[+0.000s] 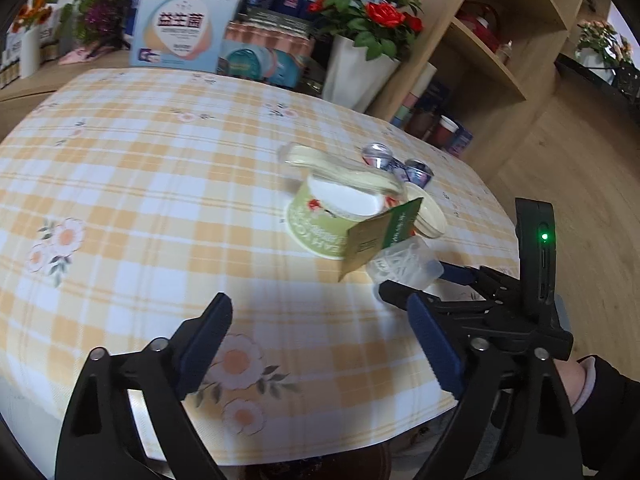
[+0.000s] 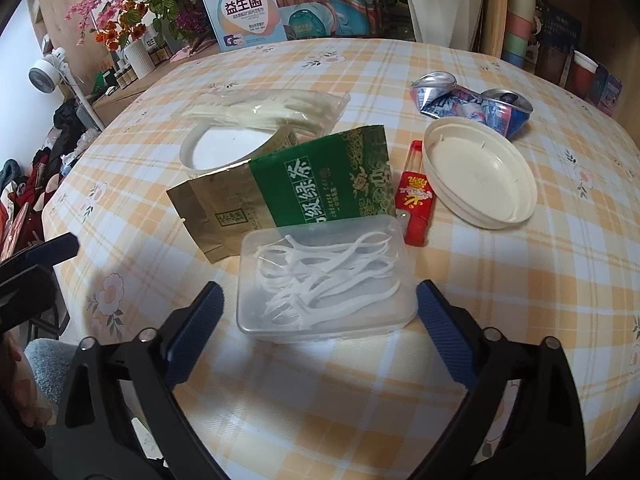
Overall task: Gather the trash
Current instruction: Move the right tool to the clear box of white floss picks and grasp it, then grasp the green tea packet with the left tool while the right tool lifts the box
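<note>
The right gripper [image 2: 318, 316] stands wide open, its blue ribbed pads on either side of a clear rectangular plastic box of white floss picks [image 2: 322, 276]; the pads flank the box's near end without pressing on it, so nothing is held. The left gripper [image 1: 320, 332] is spread just as wide over bare tablecloth and grips nothing; its black fingers carry the same blue textured pads.

The trash lies clustered on a yellow-and-white checked tablecloth printed with pale flowers [image 2: 500, 280]. Taking the floss-pick box as the landmark: just behind it, touching its far edge, lies a flat green-and-gold foil tea packet [image 2: 304, 188], creased and torn open. Behind the packet sits a round green paper tub with a white inside [image 2: 224, 150], and a crinkled clear plastic bag of pale sticks [image 2: 264, 110] is draped across the tub's rim. Just right of the box's far corner lies a small red plastic lighter with a yellow-lettered label [image 2: 416, 196]. Beside the lighter, farther right, rests a round cream plastic lid, hollow side up [image 2: 480, 176]. Beyond the lid lies a crushed aluminium can with blue and pink print [image 2: 472, 102], both shiny ends showing.

In the left wrist view the right gripper appears beside the box, with a sleeved hand [image 1: 576, 380] behind it.
</note>
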`<action>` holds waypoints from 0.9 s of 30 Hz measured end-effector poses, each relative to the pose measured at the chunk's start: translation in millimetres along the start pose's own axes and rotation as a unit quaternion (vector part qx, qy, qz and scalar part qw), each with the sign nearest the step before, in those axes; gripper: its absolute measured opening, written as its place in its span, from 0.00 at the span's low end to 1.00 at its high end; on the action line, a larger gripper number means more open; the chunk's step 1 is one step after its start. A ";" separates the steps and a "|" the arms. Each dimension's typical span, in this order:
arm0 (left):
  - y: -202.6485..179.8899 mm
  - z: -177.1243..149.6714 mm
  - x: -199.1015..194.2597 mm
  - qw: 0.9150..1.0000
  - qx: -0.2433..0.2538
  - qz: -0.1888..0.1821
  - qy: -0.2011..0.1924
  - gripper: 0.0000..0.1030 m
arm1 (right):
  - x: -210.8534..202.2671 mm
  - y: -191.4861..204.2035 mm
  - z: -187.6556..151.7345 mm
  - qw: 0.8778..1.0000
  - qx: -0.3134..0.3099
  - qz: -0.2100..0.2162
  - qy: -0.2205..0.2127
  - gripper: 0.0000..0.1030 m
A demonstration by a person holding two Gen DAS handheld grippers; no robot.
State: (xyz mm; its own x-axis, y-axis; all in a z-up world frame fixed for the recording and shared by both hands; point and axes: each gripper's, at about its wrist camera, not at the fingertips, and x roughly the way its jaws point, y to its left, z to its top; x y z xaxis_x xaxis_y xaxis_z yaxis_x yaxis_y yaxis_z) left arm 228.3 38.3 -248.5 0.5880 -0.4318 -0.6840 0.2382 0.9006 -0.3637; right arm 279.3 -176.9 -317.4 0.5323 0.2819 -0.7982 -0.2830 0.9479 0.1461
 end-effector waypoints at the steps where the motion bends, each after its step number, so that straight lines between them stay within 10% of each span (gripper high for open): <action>1: -2.6 2.0 4.7 1.000 0.004 -0.004 0.003 0.80 | -1.0 -1.5 -0.1 1.000 -0.001 0.002 0.000 0.78; 12: -18.1 19.8 63.4 0.998 0.020 -0.044 0.050 0.39 | -26.8 -26.5 -13.0 0.999 0.028 0.014 -0.017 0.78; 27: -29.4 31.0 95.9 0.996 0.043 -0.049 0.062 0.07 | -52.9 -60.3 -35.7 0.996 0.083 0.007 -0.030 0.78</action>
State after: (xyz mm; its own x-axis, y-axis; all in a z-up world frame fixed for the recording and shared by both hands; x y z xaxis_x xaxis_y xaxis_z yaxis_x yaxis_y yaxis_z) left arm 301.7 -28.0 -283.8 0.4596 -0.5158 -0.7230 0.3584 0.8526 -0.3804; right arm 239.8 -254.3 -304.9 0.5774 0.2988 -0.7598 -0.1568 0.9539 0.2560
